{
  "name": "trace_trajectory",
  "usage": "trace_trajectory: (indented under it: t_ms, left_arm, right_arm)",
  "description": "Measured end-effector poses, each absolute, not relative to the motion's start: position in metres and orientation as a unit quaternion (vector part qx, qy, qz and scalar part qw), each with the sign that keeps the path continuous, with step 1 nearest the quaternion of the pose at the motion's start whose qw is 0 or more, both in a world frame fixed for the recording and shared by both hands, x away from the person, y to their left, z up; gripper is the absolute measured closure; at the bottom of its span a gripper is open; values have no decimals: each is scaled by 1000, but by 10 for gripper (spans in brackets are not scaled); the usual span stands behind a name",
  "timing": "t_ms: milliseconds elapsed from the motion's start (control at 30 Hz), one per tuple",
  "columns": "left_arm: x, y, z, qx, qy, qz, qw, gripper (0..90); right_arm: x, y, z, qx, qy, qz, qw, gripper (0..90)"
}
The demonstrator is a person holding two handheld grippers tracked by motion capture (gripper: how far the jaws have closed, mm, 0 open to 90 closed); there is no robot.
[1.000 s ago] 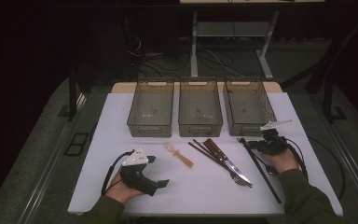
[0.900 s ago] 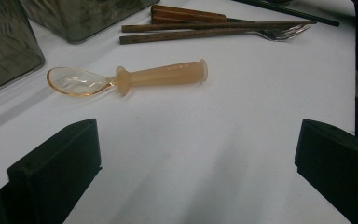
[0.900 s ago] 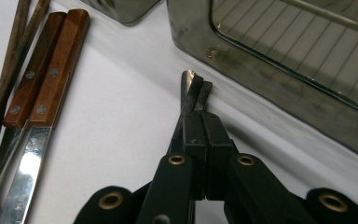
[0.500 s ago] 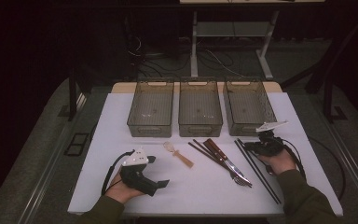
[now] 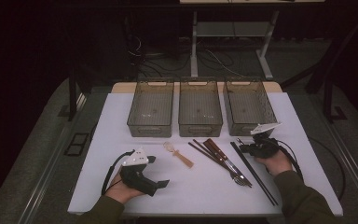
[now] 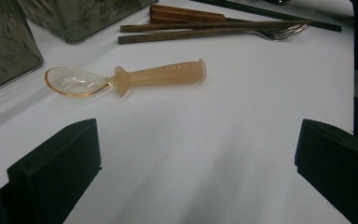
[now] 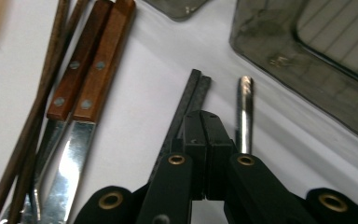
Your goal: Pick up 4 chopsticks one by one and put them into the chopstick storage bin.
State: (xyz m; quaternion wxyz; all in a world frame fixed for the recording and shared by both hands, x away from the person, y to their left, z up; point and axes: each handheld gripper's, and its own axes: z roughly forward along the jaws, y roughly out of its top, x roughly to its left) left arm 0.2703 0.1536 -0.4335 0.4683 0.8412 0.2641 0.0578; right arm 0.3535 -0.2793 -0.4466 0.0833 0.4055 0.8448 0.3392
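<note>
- We see faint raised lettering, too small to read, on the orange spoon [image 6: 135, 78] handle.
- Our left gripper [image 6: 196, 154] gapes wide, holding nothing.
- Our right gripper [image 7: 204, 122] sits fully closed over the black chopsticks [image 7: 186, 100].

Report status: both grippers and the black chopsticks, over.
Left gripper open, idle near the spoon. Right gripper shut, resting over the black chopsticks, nothing visibly gripped. Metal rod lies right beside them.

White table [image 5: 307, 135]: bins [image 5: 200, 108], cutlery [image 5: 223, 157].
</note>
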Motion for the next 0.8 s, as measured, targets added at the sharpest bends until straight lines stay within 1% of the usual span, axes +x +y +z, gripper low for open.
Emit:
trace_trajectory:
  t_ms: [667, 733, 800]
  left_arm:
    - [270, 153, -434, 842, 264, 57, 467, 0]
    - [270, 153, -433, 842, 264, 57, 467, 0]
    - [270, 153, -433, 842, 264, 57, 467, 0]
  right_arm:
    - [349, -264, -447, 381, 856, 343, 69, 895]
    - [349, -264, -446, 382, 855, 343, 70, 881]
    - [348, -268, -443, 385, 849, 354, 70, 846]
